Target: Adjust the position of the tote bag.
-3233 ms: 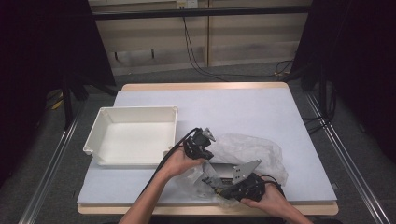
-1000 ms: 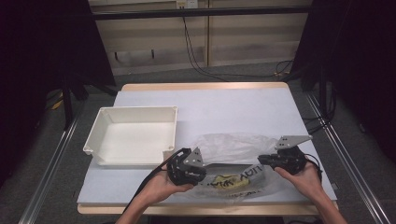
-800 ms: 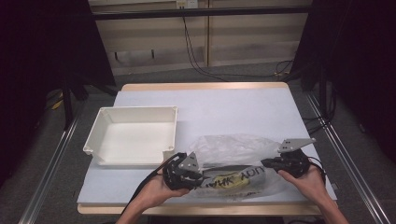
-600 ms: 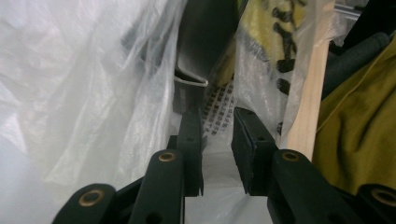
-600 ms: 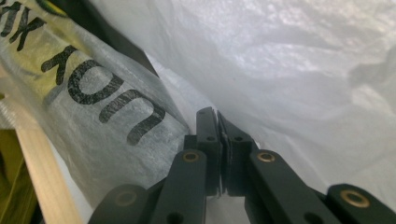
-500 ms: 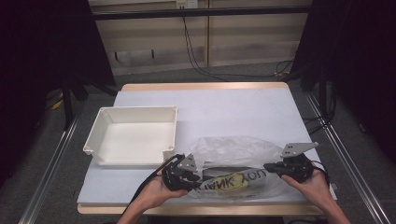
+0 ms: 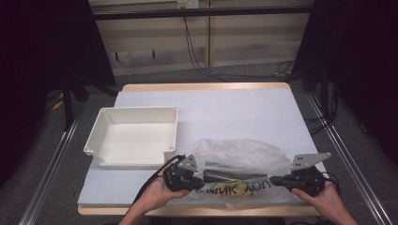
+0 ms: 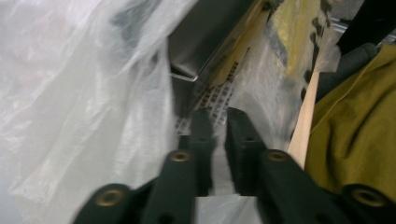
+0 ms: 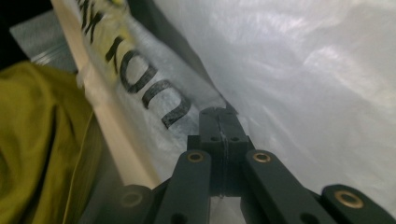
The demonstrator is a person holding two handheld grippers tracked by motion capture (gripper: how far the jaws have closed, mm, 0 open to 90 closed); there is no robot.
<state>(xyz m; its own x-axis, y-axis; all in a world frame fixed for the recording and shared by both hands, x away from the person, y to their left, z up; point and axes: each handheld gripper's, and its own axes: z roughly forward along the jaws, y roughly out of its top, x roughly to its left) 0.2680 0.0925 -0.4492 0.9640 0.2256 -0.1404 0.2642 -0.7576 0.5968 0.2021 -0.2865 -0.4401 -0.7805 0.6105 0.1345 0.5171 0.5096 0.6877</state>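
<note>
two claws at a crinkly clear plastic bag point(image 7: 241, 161), left claw point(image 8: 215, 122) slightly parted, right claw point(image 9: 219, 122) pinching film

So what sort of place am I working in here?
Probably a lab or data-recording bay, not a home: a white-topped wooden table inside dark curtains, loose black cables down the back wall, and a bare white plastic tray beside the translucent plastic bag.
</note>
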